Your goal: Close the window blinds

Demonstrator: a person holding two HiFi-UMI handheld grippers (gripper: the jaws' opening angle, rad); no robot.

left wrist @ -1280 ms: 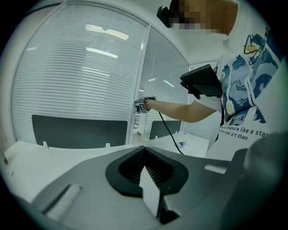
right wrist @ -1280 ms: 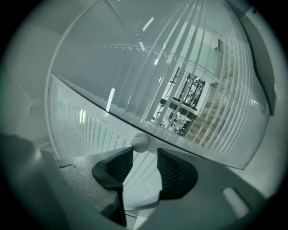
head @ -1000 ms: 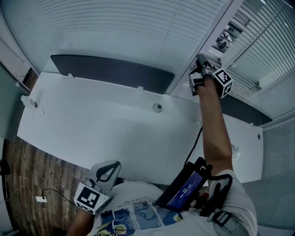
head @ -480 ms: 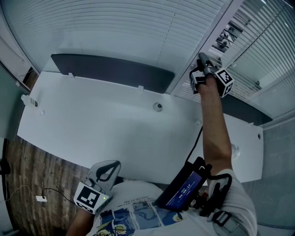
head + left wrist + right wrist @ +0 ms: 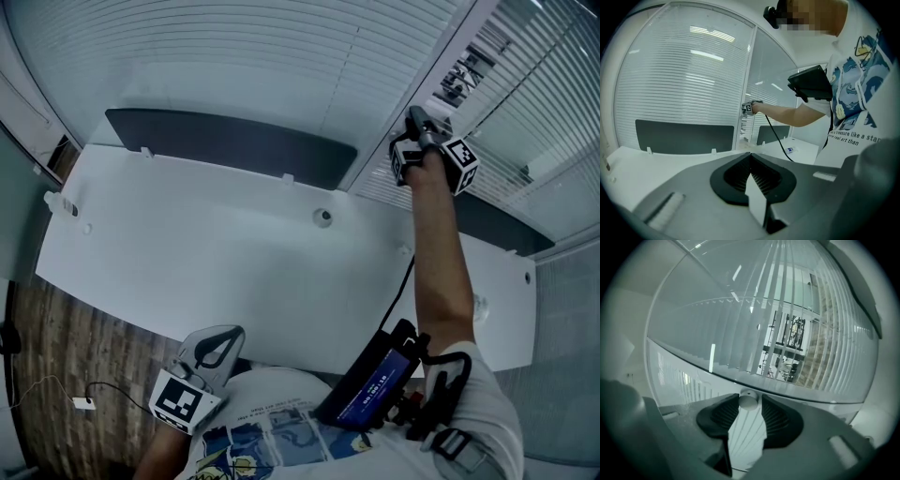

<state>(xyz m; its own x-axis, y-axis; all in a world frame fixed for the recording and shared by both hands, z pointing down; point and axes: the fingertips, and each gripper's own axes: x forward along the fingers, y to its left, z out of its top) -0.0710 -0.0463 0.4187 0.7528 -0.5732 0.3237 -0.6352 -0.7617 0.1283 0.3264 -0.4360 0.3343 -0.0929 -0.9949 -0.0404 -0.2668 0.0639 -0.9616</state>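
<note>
White knob (image 5: 747, 401), nipped only at the tips of the right gripper (image 5: 748, 405), whose jaws have just been closing, could slip free under pull; left gripper (image 5: 751, 157) rests clenched, empty.

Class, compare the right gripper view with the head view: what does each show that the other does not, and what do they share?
Only the right gripper view: a white knob between the jaws of the right gripper, which have just been closing on it. Only the head view: the left gripper held low, the person's right forearm, a lit screen at the chest and the wooden floor. Both: the blind slats and the right gripper.
</note>
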